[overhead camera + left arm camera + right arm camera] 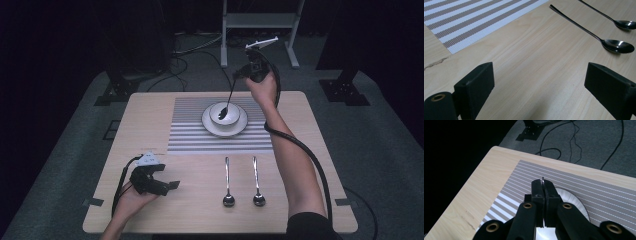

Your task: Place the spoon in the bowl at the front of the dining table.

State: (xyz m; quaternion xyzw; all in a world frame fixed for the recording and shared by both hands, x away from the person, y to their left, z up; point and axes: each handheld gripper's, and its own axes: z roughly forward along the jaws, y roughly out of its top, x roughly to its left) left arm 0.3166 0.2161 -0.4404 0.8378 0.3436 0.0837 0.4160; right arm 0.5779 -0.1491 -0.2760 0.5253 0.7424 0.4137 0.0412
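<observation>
Left gripper (pixel 172 185): rested on table (pixel 150 115), jaws apart, nothing held.
Right gripper (pixel 239 75): clamped on spoon (pixel 227 106) handle.
Risk: bowl (pixel 224 113) possibly tipped if spoon is levered against rim.

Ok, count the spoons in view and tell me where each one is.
3. The left spoon and the right spoon lie side by side on the table, near its front edge. The held spoon hangs from the right gripper, its tip in the bowl. None seems hidden.

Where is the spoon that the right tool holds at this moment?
In the high view, the held spoon hangs from the right tool at the table's far side, its head down inside the white bowl on the plate.
</observation>
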